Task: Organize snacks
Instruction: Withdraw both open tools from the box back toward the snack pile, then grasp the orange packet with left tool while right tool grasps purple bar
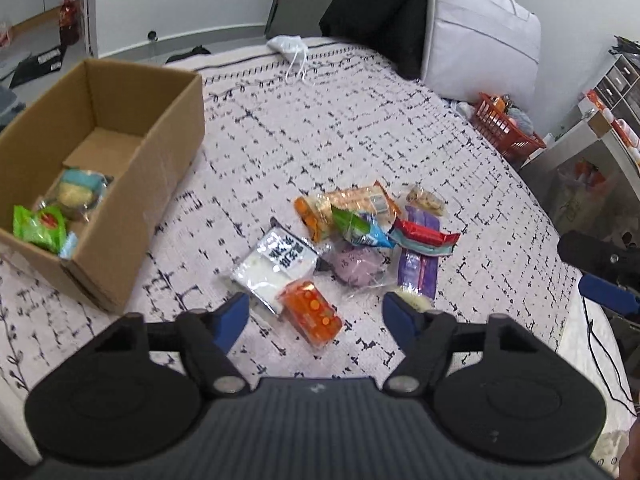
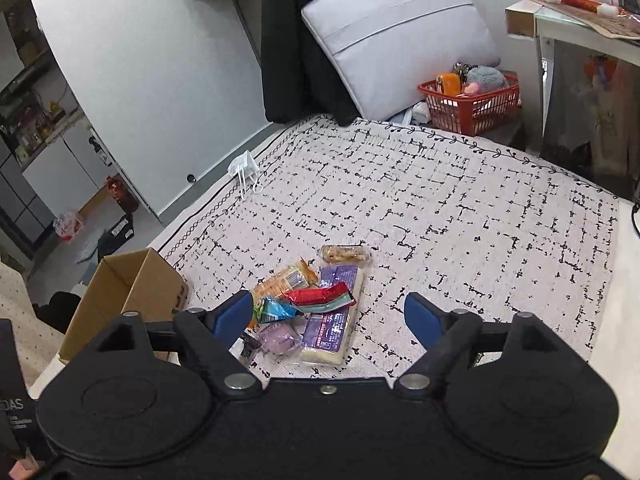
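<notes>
My left gripper (image 1: 314,312) hung over the near edge of the snack pile on the bed (image 1: 360,120), its blue fingers (image 1: 230,318) standing apart with nothing pinched; the orange packet (image 1: 312,318) lay on the cover between them, not yet touched. My right gripper (image 2: 328,316) hovered over the same pile from the other side, fingers likewise spread and empty, with the purple bar (image 2: 332,320) and the red wrapper (image 2: 320,296) below the gap.

The cardboard box (image 1: 168,152) sat to the left of the pile, well apart, already holding a green packet (image 1: 38,228) and a pale round cake (image 1: 78,194).

To do this step well, I judged I should take the orange packet first: it lay alone at the pile's near edge, free of the white pouch (image 1: 276,266) just beside it. I meant to come down across its narrow width and close on the body rather than the crinkly seam, which might slip. The right side should pick the topmost red wrapper, so nothing underneath dragged along.
</notes>
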Motion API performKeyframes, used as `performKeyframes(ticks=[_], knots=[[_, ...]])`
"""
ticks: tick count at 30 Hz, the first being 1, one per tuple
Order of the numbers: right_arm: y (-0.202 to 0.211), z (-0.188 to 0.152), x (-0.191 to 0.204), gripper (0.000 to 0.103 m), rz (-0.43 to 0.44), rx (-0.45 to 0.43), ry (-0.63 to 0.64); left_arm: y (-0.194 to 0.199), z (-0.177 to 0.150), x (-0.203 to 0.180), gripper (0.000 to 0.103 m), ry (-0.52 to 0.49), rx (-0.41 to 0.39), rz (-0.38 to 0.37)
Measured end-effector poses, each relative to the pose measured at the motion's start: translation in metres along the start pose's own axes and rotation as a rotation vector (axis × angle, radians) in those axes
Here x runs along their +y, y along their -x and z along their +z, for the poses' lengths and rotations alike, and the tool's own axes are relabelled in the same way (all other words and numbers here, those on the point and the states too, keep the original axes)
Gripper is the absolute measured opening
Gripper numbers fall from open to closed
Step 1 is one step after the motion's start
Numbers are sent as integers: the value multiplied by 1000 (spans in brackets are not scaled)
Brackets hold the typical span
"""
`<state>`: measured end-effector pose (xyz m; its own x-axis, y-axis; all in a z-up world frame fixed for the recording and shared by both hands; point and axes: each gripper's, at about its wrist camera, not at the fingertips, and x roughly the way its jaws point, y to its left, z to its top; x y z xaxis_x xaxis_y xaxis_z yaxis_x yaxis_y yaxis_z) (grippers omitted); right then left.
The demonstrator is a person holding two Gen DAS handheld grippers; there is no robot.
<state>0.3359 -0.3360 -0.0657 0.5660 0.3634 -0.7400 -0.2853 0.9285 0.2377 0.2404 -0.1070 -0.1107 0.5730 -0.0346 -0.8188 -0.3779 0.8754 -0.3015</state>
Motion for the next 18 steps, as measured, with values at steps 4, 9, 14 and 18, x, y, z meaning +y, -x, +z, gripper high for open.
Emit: performKeyframes(ticks=[4, 9, 14, 18], knots=[[-8, 1, -1, 79, -3, 19, 1, -14, -3, 2, 61, 34, 21, 5], [-19, 0, -1, 79, -15, 42, 15, -33, -7, 2, 52, 74, 62, 4], [-28, 2, -1, 79, -15, 57, 22, -50, -9, 2, 40, 128, 103, -15], [-37, 2, 0, 79, -12, 73, 26, -61, -9, 3, 40, 162, 109, -1]])
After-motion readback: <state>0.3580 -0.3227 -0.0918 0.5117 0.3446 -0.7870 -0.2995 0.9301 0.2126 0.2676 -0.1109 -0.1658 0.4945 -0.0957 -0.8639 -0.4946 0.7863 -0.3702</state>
